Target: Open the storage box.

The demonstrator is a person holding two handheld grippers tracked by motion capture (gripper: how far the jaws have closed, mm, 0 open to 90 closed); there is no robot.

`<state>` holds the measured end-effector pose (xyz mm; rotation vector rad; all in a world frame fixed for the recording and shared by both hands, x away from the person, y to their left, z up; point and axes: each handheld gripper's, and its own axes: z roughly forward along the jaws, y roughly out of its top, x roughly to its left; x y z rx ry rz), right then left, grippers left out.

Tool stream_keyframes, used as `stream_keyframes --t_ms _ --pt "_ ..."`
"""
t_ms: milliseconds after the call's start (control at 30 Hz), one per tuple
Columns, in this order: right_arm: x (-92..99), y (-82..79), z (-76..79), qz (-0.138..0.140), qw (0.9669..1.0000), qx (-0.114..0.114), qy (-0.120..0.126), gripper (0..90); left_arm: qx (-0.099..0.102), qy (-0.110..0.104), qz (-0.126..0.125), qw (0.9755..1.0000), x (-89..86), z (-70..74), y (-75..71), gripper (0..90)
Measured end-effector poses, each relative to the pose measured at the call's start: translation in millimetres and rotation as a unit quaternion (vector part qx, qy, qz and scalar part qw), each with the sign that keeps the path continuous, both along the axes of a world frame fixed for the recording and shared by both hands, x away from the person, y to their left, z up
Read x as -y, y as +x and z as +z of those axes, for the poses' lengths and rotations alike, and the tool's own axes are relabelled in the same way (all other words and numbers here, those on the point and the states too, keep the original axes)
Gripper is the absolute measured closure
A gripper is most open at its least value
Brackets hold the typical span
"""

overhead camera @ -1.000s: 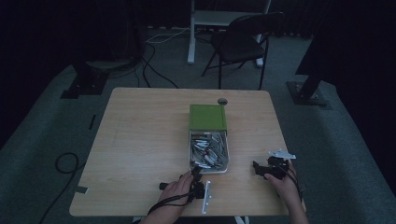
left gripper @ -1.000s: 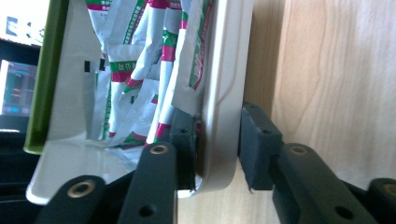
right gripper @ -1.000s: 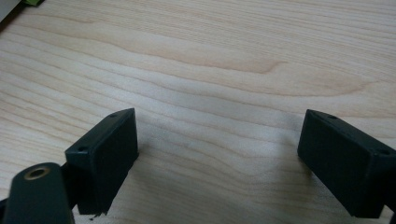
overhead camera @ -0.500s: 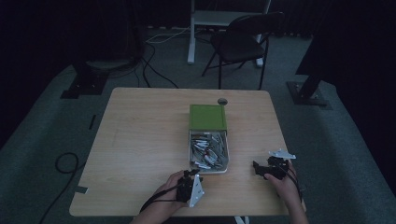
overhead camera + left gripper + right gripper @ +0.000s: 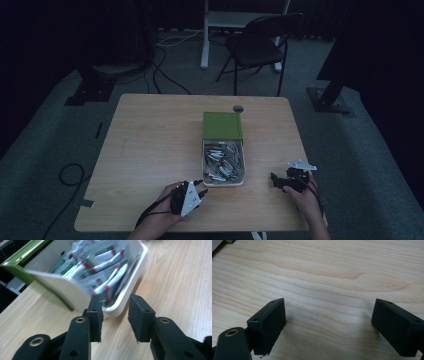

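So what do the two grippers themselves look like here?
Both are black, each with two blocky, flat-faced jaws. The left gripper has small screw holes in its jaw blocks and brass-coloured rivets on its black arms. In the high view a pale grey three-cornered plate tops each one, left and right gripper, and black cables trail back along the hands.

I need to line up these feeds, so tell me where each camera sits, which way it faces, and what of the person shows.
High view: fixed above the person's side, looking forward and down on the table; both forearms enter from the bottom, left gripper and right gripper.
Left gripper view: rides the left gripper, looking along its parted, empty jaws at the white tray of sachets.
Right gripper view: rides the right gripper, jaws wide apart, looking down at bare tabletop.
Shared: the high and left gripper views both show the tray and the green lid.
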<state>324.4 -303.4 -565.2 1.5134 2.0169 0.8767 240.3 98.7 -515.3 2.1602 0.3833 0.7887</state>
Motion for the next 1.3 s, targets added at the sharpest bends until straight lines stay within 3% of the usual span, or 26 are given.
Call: stream_keyframes --t_ms 67,233,567,1033,1300 --pt "0.0 0.0 0.0 0.0 1.0 0.0 0.0 11.7 -0.001 -0.002 0.01 1.0 -6.4 0.6 1.7 64.1" --pt "0.0 0.0 0.0 0.0 1.0 0.0 0.0 11.8 -0.02 -0.034 0.042 0.9983 -25.0 -0.1 9.0 64.1" --pt "0.0 0.0 0.0 0.0 1.0 0.0 0.0 11.7 -0.042 -0.062 0.104 0.9917 -62.8 -10.1 21.1 62.0" --pt "0.0 0.0 0.0 0.0 1.0 0.0 0.0 11.7 -0.076 -0.105 0.177 0.9756 -111.1 -12.9 29.1 51.9" --pt "0.0 0.0 0.0 0.0 1.0 0.0 0.0 11.7 -0.096 -0.13 0.202 0.966 -129.6 -15.7 31.2 42.7"
